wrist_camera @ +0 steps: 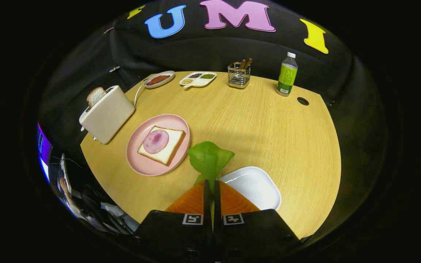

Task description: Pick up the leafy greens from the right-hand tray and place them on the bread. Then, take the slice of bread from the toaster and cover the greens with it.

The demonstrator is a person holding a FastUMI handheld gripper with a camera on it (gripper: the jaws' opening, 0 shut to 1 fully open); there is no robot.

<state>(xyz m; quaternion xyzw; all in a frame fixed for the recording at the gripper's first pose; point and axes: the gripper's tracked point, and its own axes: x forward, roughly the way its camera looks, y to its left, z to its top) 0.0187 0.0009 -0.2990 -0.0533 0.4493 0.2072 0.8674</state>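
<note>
Plate of pale pink, round and shallow (141,166), serves as the landmark on the light wooden table (254,120). On it lies a square slice of white bread (168,146) topped with a round pink slice of ham (155,141). Left of the plate stands a cream-coloured toaster (107,115) with a slice of toasted bread (95,96) sticking up from its slot. Beyond the plate, toward the booth wall, sit an oval white dish (159,79) holding something reddish-brown and a divided white dish (198,79) with small heaps of seeds or grains in its compartments. Farther right of those stand a wire metal holder (238,76) with brown-handled utensils in it and a clear plastic bottle with a green label (287,75). Right of the plate and nearer the gripper lies a white rounded-rectangular tray (258,184), bare inside.

The gripper (211,182) is held above the table between the plate and the tray, its two fingers closed together and pinching the stem of the green leafy lettuce (209,157). The leaf fans out just ahead of the fingertips, beside the plate's right rim and off the tray.
</note>
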